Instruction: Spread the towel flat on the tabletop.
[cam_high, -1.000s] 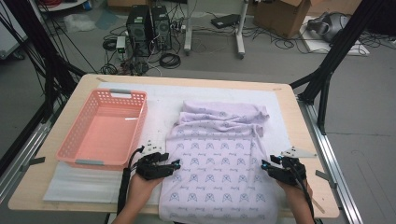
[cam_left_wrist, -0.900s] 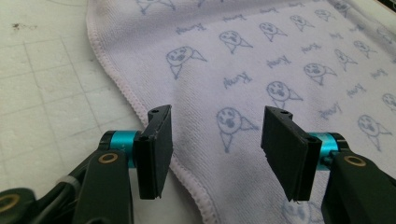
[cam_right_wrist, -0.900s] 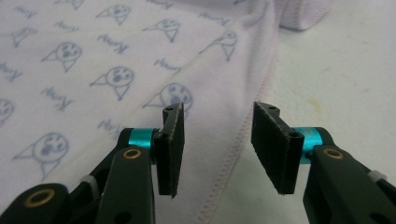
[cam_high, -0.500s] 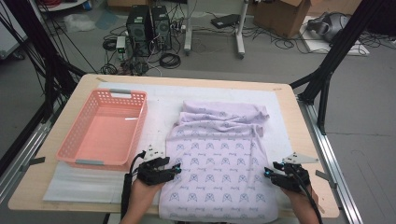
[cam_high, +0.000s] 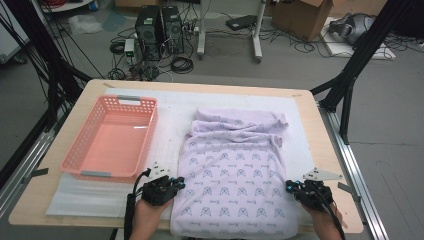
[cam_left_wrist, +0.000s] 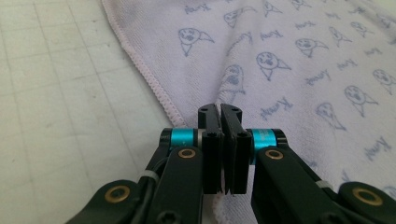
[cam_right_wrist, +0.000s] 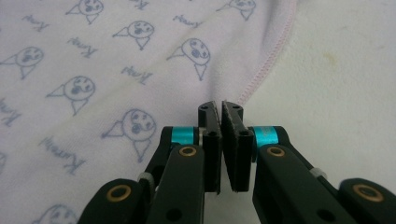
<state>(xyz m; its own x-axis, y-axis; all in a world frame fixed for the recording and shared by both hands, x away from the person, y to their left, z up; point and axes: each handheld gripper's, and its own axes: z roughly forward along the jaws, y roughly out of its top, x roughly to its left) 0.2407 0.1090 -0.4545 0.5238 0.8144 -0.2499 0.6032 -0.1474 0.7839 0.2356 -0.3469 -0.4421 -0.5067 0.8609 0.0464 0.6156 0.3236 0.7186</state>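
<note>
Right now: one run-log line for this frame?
left hand-held gripper: just closed on lilac printed cloth left hem | right hand-held gripper: just closed on right hem | pink plastic basket: empty

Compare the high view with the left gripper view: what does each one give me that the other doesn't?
High view alone: the pink basket left of the cloth, the right gripper at the cloth's right edge, and the far end of the lavender cloth bunched in folds. Left gripper view alone: the pink stitched hem running into the shut jaws, with a ridge of cloth rising just beyond them. Both: the left gripper, its jaws having just been closing on the cloth's left edge, and the white mat.
</note>
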